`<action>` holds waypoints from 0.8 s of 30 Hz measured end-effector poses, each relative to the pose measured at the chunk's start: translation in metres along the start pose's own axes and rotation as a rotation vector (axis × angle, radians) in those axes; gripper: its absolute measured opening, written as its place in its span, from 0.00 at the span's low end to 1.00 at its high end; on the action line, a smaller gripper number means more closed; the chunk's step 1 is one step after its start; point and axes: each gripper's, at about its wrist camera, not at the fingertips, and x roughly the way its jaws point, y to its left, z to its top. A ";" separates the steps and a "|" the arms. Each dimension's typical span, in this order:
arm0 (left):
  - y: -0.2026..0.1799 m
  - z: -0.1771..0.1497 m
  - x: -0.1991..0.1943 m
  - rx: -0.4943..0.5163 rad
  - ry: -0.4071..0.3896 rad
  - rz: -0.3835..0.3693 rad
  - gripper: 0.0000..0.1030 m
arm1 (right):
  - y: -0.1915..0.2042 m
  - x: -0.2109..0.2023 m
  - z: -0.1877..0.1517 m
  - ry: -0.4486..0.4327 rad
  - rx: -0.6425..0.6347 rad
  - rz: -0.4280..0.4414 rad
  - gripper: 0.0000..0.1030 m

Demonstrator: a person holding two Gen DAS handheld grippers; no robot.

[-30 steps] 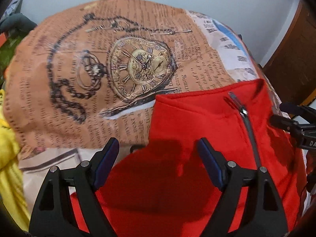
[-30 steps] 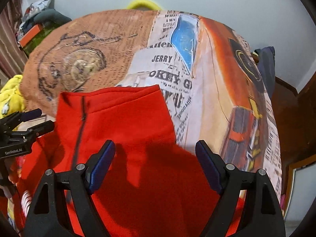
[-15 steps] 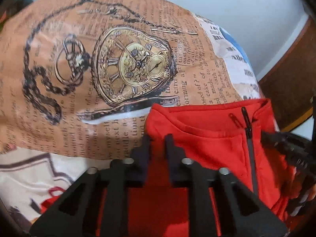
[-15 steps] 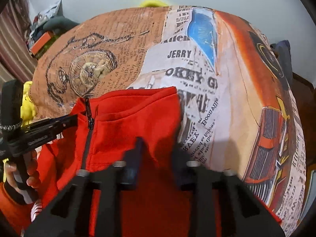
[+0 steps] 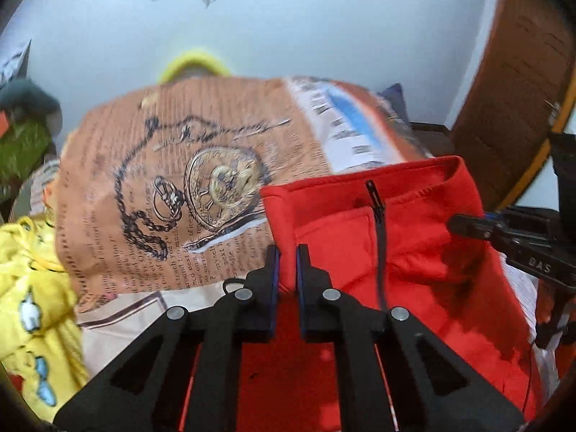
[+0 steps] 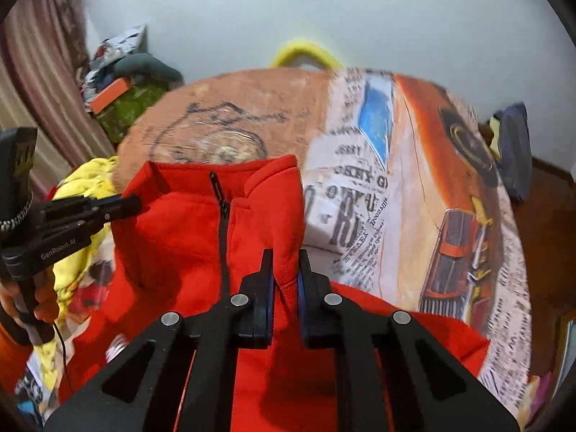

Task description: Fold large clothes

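A red zip-up jacket (image 5: 414,252) with a dark zipper and stand-up collar lies partly raised over a bed. My left gripper (image 5: 287,252) pinches the fabric just below the collar's left end, its jaws closing the last bit with red cloth pressed between the pads. My right gripper (image 6: 285,255) grips the jacket (image 6: 172,223) below the collar's right end the same way, jaws still closing on the cloth. Each gripper also shows in the other view: the right gripper (image 5: 468,226) at the right edge, the left gripper (image 6: 126,205) at the left, held by a hand (image 6: 36,298).
The bed's printed sheet (image 5: 162,180) shows a pocket watch, newsprint and an orange car (image 6: 457,252). A yellow garment (image 5: 28,306) lies at the left. A wooden door (image 5: 511,90) stands right. A curtain (image 6: 36,72) and clutter are at the left; a dark blue cloth (image 6: 514,151) is far right.
Both grippers went from wide open over the jacket to shut on its cloth near the collar. Both then rose, lifting the collar off the sheet, so more wall shows.
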 end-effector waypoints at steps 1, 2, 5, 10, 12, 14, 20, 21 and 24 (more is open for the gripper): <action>-0.006 0.000 -0.009 0.007 -0.004 -0.012 0.07 | 0.006 -0.011 -0.003 -0.008 -0.012 0.006 0.09; -0.011 -0.001 -0.016 0.014 -0.006 -0.023 0.07 | 0.012 -0.023 -0.008 -0.016 -0.022 0.009 0.09; -0.025 -0.019 -0.054 0.053 -0.021 -0.039 0.07 | 0.027 -0.051 -0.022 -0.036 -0.059 0.000 0.09; -0.039 -0.054 -0.095 0.072 -0.014 -0.081 0.07 | 0.040 -0.086 -0.050 -0.045 -0.075 -0.008 0.09; -0.045 -0.071 -0.106 0.091 -0.005 -0.081 0.07 | 0.043 -0.096 -0.063 -0.042 -0.068 -0.002 0.09; -0.048 -0.090 -0.112 0.084 0.017 -0.104 0.07 | 0.042 -0.102 -0.076 -0.032 -0.047 0.001 0.09; -0.055 -0.144 -0.118 0.060 0.082 -0.140 0.07 | 0.047 -0.109 -0.121 0.024 -0.022 0.010 0.09; -0.056 -0.153 -0.118 0.055 0.095 -0.150 0.07 | 0.049 -0.110 -0.129 0.036 -0.021 0.012 0.09; -0.061 -0.176 -0.119 0.065 0.124 -0.145 0.07 | 0.058 -0.112 -0.150 0.057 -0.035 0.007 0.09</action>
